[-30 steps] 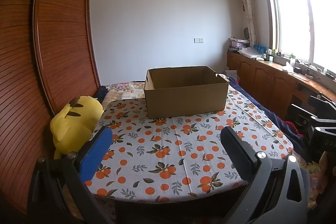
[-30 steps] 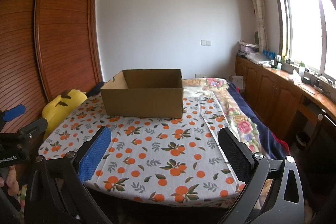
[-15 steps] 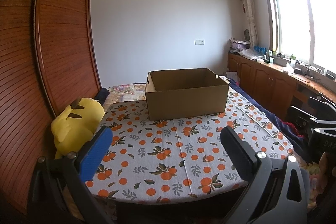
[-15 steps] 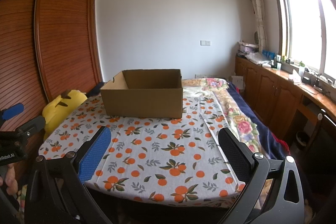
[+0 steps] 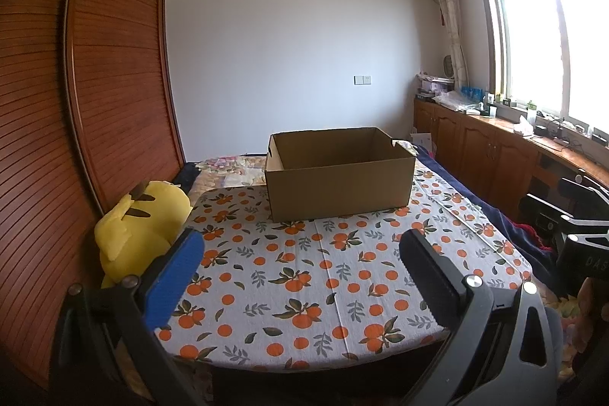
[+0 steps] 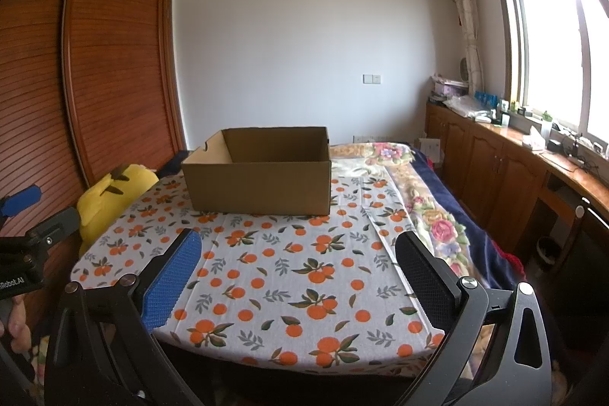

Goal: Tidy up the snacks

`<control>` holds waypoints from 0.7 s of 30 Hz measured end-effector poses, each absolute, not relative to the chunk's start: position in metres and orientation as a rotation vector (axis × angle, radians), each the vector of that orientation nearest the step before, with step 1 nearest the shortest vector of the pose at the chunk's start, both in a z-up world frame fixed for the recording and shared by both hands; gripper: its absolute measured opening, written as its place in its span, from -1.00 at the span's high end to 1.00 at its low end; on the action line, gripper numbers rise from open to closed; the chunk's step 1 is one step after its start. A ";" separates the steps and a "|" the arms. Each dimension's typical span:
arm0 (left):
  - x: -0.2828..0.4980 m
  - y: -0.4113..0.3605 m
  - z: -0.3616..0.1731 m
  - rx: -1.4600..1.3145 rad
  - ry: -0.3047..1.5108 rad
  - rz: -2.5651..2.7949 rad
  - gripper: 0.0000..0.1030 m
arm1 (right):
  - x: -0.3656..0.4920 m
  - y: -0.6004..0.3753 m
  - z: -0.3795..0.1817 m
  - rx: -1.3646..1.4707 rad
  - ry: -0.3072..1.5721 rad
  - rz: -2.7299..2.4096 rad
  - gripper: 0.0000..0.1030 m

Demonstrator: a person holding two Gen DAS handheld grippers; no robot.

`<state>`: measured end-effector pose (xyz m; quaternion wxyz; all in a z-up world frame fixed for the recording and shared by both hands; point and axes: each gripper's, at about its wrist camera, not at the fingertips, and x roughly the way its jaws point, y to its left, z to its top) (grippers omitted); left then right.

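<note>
Open-topped brown corrugated cardboard box (image 5: 338, 174) sits at the far end of the surface (image 5: 304, 276) (matte cloth, orange-fruit print). Left tool (image 5: 300, 265) and right tool (image 6: 297, 265): fingers spread wide, nothing held. Yellow plush toy (image 5: 133, 234) against the slatted wooden wardrobe (image 5: 114, 63).

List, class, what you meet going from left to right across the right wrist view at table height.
Left gripper → yellow plush toy → cardboard box → floral blanket → wooden cabinets.
</note>
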<state>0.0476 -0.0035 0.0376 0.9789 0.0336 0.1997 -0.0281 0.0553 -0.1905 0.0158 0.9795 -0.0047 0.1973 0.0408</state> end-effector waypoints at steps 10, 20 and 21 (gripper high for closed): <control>0.047 -0.004 0.038 0.068 0.400 -0.056 -1.00 | 0.054 -0.191 0.016 -0.008 0.396 0.083 -1.00; 0.047 -0.004 0.039 0.069 0.399 -0.056 -1.00 | 0.055 -0.191 0.016 -0.007 0.396 0.084 -1.00; 0.047 -0.004 0.038 0.068 0.400 -0.057 -1.00 | 0.054 -0.191 0.016 -0.007 0.397 0.084 -1.00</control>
